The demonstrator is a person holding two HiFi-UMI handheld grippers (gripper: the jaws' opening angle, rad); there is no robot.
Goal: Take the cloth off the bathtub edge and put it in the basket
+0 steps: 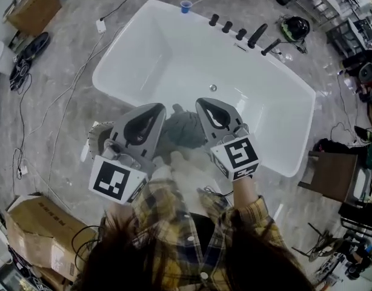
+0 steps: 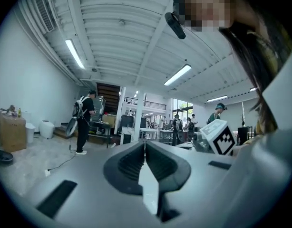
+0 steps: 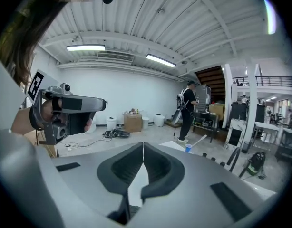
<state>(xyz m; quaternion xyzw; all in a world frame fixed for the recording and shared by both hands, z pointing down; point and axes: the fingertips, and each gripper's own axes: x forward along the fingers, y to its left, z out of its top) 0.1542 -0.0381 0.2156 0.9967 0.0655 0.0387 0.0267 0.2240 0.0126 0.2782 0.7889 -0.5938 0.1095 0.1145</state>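
Left tongs (image 1: pixel 154 108) and right tongs (image 1: pixel 203 103) are hovering empty, jaws together, flanking the cloth (image 1: pixel 185 129) draping the bathtub (image 1: pixel 174 53) edge, likely before grabbing.

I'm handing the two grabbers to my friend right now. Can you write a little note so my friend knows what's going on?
Left gripper: shut, nothing between its jaws.
Right gripper: shut, nothing between its jaws.
Things: the crumpled grey cloth lies on the near edge of the white bathtub, between the two grippers. The pale round basket sits on the floor at the tub's left, partly hidden by the left gripper.
Done: nothing yet; the cloth is not gripped.
Left: open one gripper, grab the cloth, carry it left to the basket and let go.
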